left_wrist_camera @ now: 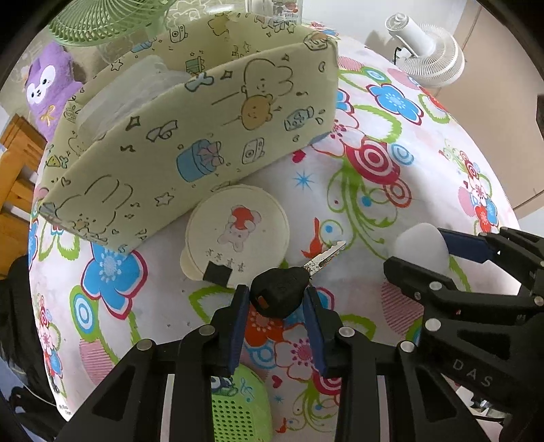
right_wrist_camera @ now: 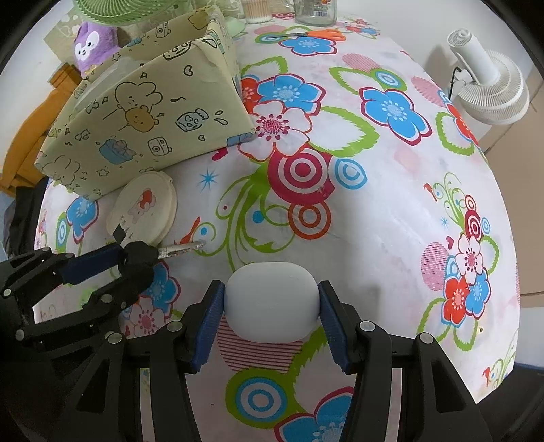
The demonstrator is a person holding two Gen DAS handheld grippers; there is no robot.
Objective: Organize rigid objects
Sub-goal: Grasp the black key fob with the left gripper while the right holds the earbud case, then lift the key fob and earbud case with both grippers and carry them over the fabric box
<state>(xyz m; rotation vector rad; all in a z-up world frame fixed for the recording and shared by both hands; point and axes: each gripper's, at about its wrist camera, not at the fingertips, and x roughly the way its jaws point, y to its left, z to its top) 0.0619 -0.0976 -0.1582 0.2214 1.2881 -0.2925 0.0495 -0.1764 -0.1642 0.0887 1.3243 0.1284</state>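
Observation:
My left gripper (left_wrist_camera: 276,299) is shut on the black head of a key (left_wrist_camera: 279,295), whose silver blade points up and right over the flowered tablecloth. From the right wrist view the same key (right_wrist_camera: 176,251) sticks out of the left gripper (right_wrist_camera: 131,263) at the lower left. My right gripper (right_wrist_camera: 272,301) is shut on a smooth white rounded case (right_wrist_camera: 272,301), also visible at the right of the left wrist view as the white case (left_wrist_camera: 421,246). A round cream lid with a bear print (left_wrist_camera: 236,229) lies just beyond the key, against a pale green cartoon-printed box (left_wrist_camera: 190,136).
The green box (right_wrist_camera: 142,112) holds a clear plastic item. A small white fan (right_wrist_camera: 489,91) stands at the table's right edge. Orange-handled scissors (right_wrist_camera: 316,34) and a glass jar (right_wrist_camera: 314,12) sit at the far side. A green perforated object (left_wrist_camera: 238,408) lies under my left gripper.

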